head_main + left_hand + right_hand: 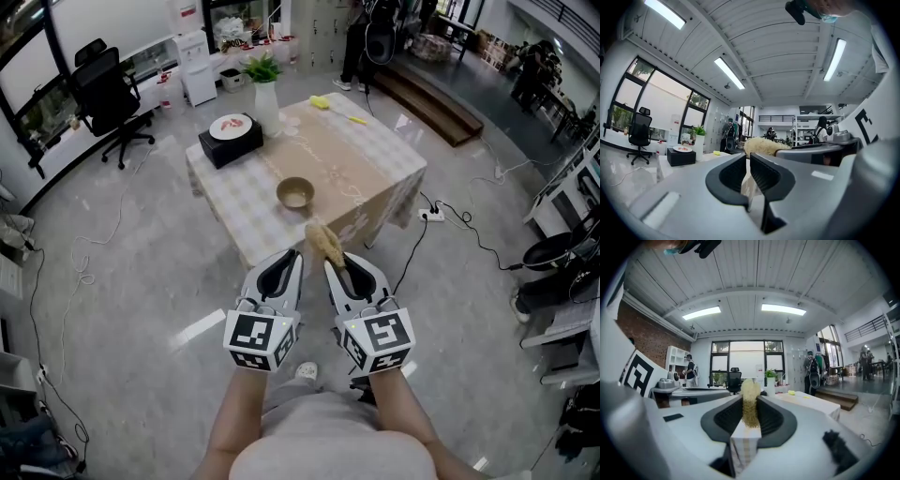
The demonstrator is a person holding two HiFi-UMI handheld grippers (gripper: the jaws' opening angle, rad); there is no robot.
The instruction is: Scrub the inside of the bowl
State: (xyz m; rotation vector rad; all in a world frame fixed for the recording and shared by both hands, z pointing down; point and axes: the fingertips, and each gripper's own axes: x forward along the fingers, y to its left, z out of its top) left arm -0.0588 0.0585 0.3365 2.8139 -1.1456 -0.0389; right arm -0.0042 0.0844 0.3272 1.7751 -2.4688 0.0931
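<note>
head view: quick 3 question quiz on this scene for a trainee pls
1. True or false: the bowl stands on the table, apart from both grippers.
2. Which gripper holds the scrubber?
3. Fill in: the white plate lies on top of a black ____.

Key
1. True.
2. The right gripper; its jaws are shut on it.
3. box
</note>
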